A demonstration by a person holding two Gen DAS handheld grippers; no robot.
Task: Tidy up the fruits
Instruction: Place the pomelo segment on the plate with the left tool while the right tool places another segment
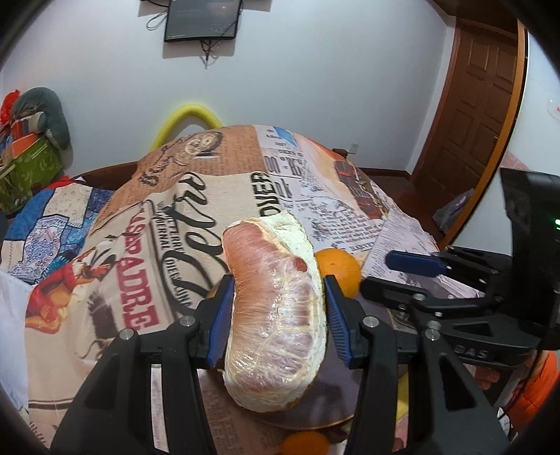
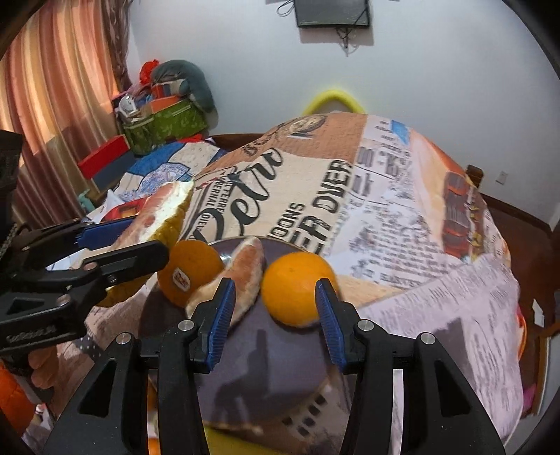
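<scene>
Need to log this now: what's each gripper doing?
Left gripper: shut on the wrapped pomelo wedge.
Right gripper: open, holding nothing, above the plate.

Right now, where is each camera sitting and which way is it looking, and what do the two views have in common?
Left wrist: sits on the left gripper, looking down along its fingers at the pomelo wedge it clamps over the dark plate; the right gripper shows at right.
Right wrist: sits on the right gripper, looking down at an orange on the plate; the left gripper, with its wedge, shows at left.
Shared: plate, oranges, printed tablecloth, wall screen.
</scene>
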